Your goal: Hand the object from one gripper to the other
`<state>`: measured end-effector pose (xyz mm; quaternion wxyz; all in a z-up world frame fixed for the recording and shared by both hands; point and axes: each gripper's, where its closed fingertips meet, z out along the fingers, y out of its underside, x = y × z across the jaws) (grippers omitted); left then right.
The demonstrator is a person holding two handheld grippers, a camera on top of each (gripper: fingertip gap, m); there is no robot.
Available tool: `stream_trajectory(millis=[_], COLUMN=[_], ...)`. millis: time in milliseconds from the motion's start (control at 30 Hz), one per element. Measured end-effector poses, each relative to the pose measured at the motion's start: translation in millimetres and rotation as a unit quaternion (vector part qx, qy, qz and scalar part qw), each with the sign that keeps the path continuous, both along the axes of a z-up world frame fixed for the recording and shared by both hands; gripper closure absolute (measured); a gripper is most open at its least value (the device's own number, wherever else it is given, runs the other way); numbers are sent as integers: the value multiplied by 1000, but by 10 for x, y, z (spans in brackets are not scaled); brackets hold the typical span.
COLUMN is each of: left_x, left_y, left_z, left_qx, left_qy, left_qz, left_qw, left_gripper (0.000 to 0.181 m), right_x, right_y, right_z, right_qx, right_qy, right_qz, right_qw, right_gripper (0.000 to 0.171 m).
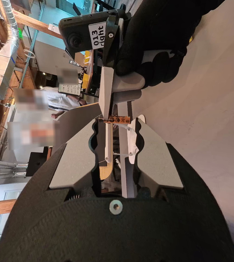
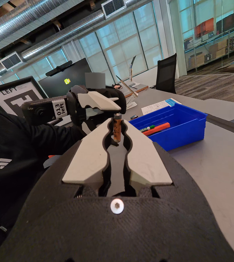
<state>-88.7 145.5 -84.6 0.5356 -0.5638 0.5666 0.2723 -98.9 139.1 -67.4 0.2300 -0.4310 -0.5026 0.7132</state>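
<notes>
Battery (image 2: 117, 127) pinched in right claw (image 2: 117, 121), left claw (image 1: 117, 121) agape around it.

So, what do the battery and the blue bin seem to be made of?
Battery: probably metal, as the bare silvery end cap suggests, under a glossy orange and black printed wrap. Bin: looks like moulded plastic, with uniform blue colour, smooth slightly shiny walls and a rounded rim.
</notes>
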Motion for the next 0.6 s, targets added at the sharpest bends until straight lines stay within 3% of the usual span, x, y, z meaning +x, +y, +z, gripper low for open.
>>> stream_trajectory(millis=[367, 467, 600], left_x=[-20, -31, -57], left_y=[4, 9, -19], left_z=[10, 21, 118], left_qx=[4, -6, -34], left_qy=[-5, -27, -117], left_qz=[4, 8, -4], left_qw=[1000, 1000, 993], left_gripper=[138, 138, 138], right_x=[-23, -31, 30], right_y=[-29, -1, 17], right_z=[5, 49, 142], right_qx=[6, 13, 91], right_qy=[4, 15, 48], right_qz=[-3, -19, -57], right_qw=[1000, 1000, 993], right_gripper=[163, 139, 127])
